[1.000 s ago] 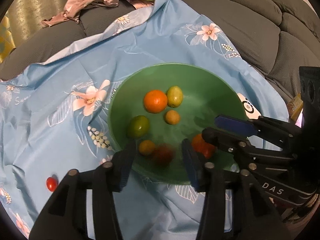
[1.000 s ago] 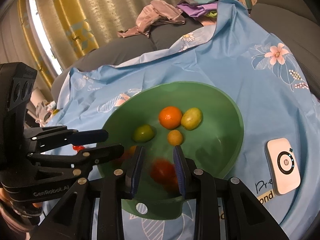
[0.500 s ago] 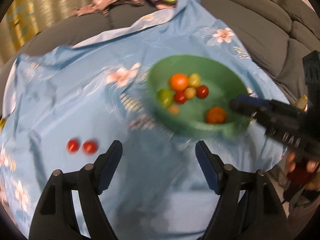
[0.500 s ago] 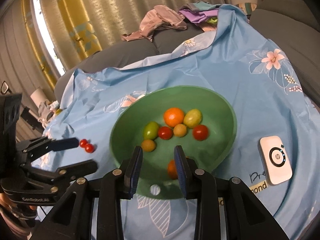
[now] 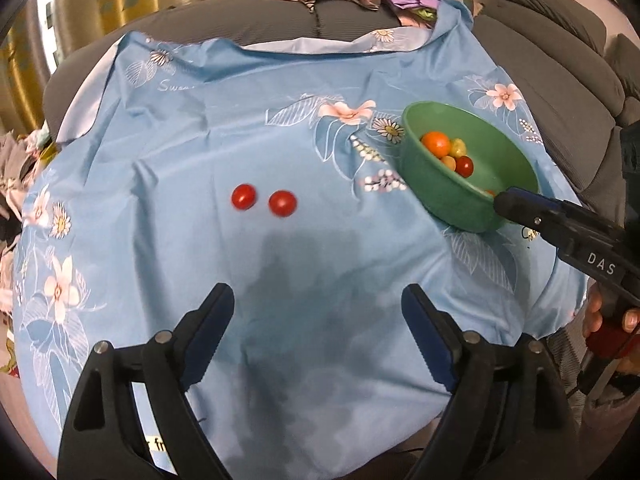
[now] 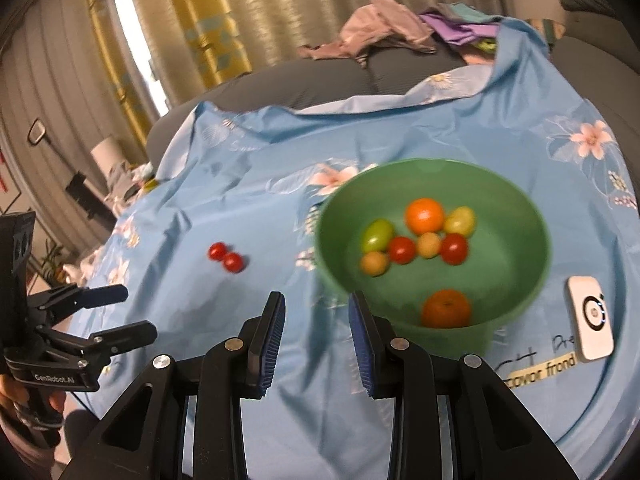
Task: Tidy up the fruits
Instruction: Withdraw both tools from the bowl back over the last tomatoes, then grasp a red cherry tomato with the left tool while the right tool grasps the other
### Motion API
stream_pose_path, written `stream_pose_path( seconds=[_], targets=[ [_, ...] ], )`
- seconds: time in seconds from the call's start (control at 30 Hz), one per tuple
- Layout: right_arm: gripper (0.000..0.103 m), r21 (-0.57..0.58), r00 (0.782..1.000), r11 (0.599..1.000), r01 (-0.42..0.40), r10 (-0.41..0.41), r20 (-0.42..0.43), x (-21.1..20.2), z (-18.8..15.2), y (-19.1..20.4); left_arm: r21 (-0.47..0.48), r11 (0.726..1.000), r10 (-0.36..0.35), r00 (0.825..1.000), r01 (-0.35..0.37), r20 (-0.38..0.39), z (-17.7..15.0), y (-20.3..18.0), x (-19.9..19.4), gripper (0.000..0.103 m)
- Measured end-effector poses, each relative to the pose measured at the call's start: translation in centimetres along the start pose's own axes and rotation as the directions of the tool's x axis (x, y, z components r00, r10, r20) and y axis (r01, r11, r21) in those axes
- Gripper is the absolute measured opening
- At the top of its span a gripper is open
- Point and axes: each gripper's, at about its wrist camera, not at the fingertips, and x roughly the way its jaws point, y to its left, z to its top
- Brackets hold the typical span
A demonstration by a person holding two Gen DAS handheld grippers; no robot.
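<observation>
Most of the fruit already sits in the green bowl (image 6: 434,240) toward the right edge of the surface — a smooth, glossy plastic bowl holding eight small round and oval pieces. Two shiny cherry tomatoes (image 5: 263,201) are left on the blue floral cloth (image 5: 200,140) near its middle, just beside each other. The left gripper (image 5: 318,336) has just been opening, jaws wide apart and empty; the right gripper (image 6: 316,332) has jaws nearly together, holding nothing.

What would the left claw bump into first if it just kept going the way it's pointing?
Probably just the blue floral cloth. The left claw stands open and empty, and the two red tomatoes lie farther ahead.
</observation>
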Motion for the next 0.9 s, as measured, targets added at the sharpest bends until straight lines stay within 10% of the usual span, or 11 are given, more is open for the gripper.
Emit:
stream_pose_path(
  seconds=[0.9],
  targets=[
    [0.033, -0.136, 0.990, 0.989, -0.050, 0.032, -0.136, 5.0, -0.2, 6.9, -0.106, 0.993, -0.056, 0.997, 0.050, -0.047, -2.8, 5.5, 1.2, 0.087]
  ],
)
